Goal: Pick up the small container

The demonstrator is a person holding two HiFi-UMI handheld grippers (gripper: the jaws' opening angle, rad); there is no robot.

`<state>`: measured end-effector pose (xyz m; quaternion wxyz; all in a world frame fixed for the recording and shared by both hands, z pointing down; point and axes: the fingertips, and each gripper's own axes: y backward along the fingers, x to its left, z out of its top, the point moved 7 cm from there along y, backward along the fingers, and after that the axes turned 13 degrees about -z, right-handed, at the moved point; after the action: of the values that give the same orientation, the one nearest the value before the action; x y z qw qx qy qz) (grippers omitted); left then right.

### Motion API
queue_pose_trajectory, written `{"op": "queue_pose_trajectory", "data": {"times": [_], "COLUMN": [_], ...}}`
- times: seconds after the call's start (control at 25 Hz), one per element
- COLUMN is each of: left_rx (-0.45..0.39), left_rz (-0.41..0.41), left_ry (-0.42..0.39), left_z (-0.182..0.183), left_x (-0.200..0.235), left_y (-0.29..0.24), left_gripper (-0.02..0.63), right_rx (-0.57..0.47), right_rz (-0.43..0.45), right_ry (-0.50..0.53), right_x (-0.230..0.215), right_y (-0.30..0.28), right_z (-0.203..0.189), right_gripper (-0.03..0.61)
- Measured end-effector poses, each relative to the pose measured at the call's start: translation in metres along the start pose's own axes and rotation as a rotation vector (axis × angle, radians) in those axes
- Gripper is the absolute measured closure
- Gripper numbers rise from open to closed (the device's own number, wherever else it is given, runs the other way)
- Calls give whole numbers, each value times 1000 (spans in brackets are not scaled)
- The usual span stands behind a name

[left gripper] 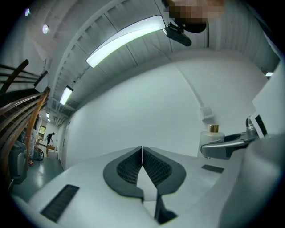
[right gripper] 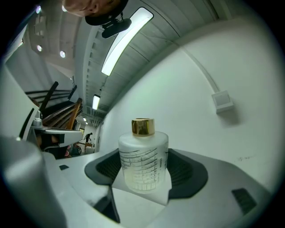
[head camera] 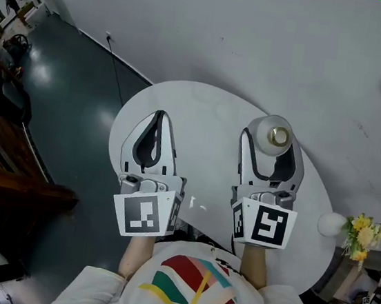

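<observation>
The small container [head camera: 274,136] is a frosted white bottle with a gold cap. It stands upright between the jaws of my right gripper [head camera: 273,142], over the far right part of the round white table [head camera: 209,112]. In the right gripper view the container [right gripper: 143,158] fills the gap and both dark pads [right gripper: 189,171] press its sides. My left gripper [head camera: 159,116] is shut and holds nothing, a hand's width to the left of the right one. In the left gripper view its tips [left gripper: 142,149] meet, and the container [left gripper: 213,133] shows at the right behind a right gripper finger [left gripper: 222,148].
A white ball [head camera: 330,224] and yellow flowers [head camera: 364,237] sit at the table's right edge. A white wall rises just beyond the table, with a socket [right gripper: 222,101] on it. Dark floor [head camera: 65,97] lies to the left, crossed by a cable [head camera: 115,72].
</observation>
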<state>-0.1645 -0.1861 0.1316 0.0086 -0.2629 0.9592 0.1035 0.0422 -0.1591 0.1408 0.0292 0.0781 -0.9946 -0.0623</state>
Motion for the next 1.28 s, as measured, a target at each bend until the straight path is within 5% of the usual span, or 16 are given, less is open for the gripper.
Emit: {"op": "queue_pose_trajectory", "data": {"times": [0.52,1.28], "left_rx": [66,66], "left_rz": [-90,-74], "left_ry": [-10,-10], "left_z": [-21,-26], "left_x": [-35,-35], "left_y": [23,22], "left_gripper": [595,595], "right_rx": [62,78], "right_rz": [56,91], "right_ry": [-20,-8], "right_x": [11,19], "right_y": [41,43], "right_z": [-18,-26], "right_gripper": [247,247]}}
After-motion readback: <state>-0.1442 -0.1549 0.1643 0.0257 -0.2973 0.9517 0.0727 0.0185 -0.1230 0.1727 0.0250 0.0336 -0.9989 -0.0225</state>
